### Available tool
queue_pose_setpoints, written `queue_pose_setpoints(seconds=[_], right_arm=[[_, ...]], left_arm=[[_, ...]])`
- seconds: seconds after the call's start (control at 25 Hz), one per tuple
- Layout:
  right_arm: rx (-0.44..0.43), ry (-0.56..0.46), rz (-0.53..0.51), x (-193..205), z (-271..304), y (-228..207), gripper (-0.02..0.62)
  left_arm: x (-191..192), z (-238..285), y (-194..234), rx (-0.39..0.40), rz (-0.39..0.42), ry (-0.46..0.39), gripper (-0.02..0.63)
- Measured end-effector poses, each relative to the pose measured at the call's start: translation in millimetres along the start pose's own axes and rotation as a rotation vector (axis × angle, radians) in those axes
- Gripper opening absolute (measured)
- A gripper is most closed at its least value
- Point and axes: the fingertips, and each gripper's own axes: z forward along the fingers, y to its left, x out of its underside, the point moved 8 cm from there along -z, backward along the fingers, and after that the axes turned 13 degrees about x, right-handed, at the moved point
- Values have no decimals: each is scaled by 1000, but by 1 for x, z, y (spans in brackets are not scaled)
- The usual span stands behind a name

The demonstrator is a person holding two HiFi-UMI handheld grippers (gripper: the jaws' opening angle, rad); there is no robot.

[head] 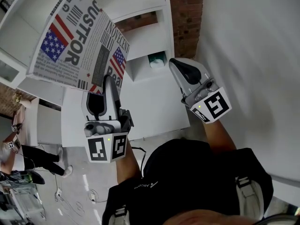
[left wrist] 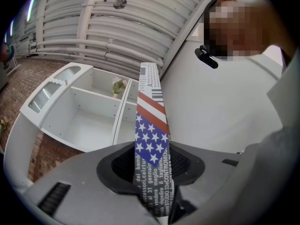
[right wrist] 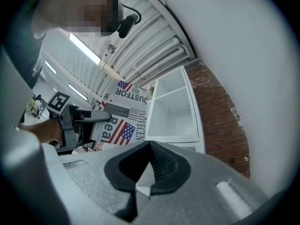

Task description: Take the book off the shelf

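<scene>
Left tongs (left wrist: 153, 149) grip the book (head: 77, 36); right gripper view alone shows right tongs (right wrist: 150, 144) closed.

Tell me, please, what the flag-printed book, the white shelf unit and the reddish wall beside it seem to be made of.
The thin flag-and-newsprint-printed book: paper or card with a smooth printed cover, judging by its thin flat edge. The white open-compartment shelf unit: probably painted or laminated board, given its flat, even matt-white panels. The reddish wall: bare brick, rough, with visible mortar joints.
</scene>
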Motion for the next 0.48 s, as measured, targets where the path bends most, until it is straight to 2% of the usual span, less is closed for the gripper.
queue_pose_setpoints(seconds=[0.48], right_arm=[[5, -5, -8, -2, -2, 3, 0]], left_arm=[[0, 0, 0, 8, -6, -5, 150]])
